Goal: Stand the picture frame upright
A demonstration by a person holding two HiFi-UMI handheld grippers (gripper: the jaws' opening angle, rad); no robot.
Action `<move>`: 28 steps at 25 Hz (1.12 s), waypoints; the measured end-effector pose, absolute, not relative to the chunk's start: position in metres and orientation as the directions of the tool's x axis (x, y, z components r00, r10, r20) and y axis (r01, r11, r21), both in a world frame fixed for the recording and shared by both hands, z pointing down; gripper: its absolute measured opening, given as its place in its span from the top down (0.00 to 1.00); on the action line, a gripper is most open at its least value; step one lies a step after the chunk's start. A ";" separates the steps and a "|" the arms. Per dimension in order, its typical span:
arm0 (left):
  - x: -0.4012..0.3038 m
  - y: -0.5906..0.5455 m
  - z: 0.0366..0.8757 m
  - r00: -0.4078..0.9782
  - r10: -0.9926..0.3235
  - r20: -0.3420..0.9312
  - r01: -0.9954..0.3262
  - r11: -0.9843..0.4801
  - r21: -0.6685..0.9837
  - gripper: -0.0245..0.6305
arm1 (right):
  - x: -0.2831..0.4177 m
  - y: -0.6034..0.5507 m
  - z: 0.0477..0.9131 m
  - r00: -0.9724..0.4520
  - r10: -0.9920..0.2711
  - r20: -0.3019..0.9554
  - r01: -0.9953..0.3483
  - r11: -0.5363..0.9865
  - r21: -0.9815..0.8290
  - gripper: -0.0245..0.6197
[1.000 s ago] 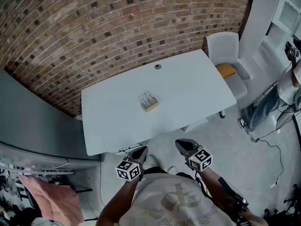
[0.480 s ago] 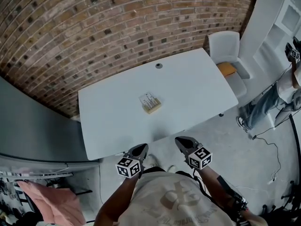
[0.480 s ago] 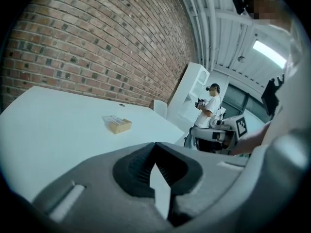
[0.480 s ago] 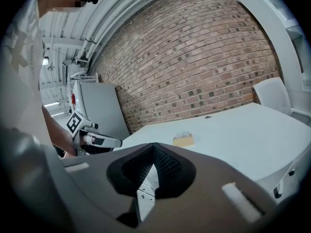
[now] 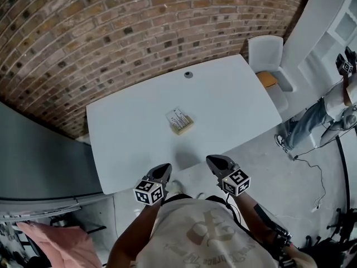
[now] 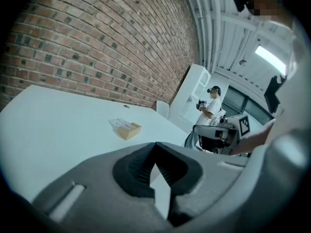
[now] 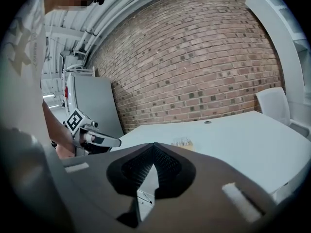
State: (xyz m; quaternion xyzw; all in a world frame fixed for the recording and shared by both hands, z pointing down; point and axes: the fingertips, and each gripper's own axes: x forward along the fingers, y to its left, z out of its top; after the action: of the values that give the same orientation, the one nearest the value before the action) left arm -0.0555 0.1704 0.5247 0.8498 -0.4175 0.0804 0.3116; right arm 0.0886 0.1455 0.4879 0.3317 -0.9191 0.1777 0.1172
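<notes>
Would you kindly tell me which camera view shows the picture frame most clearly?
The left gripper view: the picture frame appears largest there, unobstructed. The head view shows it whole from above, but small. The right gripper view shows it small, far off and partly hidden.

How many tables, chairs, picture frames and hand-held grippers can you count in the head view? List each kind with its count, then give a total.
table: 1
picture frame: 1
chair: 1
hand-held grippers: 2, the left hand-held gripper and the right hand-held gripper
Total: 5
</notes>
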 end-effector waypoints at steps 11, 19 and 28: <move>-0.084 0.156 0.518 0.672 -0.657 0.341 -0.721 -0.476 0.503 0.96 | 0.073 0.120 0.485 -0.712 -0.586 0.386 -0.691 0.683 -0.237 0.95; -0.097 0.147 0.503 0.671 -0.673 0.312 -0.724 -0.503 0.473 0.96 | 0.063 0.102 0.474 -0.698 -0.595 0.399 -0.694 0.699 -0.172 0.95; -0.100 0.141 0.510 0.659 -0.678 0.327 -0.733 -0.479 0.484 0.96 | 0.053 0.083 0.494 -0.672 -0.561 0.483 -0.691 0.710 -0.137 0.95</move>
State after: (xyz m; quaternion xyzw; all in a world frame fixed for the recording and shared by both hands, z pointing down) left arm -0.0999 0.1406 0.5105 0.8587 -0.4105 0.0455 0.3033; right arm 0.0533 0.0830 0.4936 0.3475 -0.9008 0.1563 0.2080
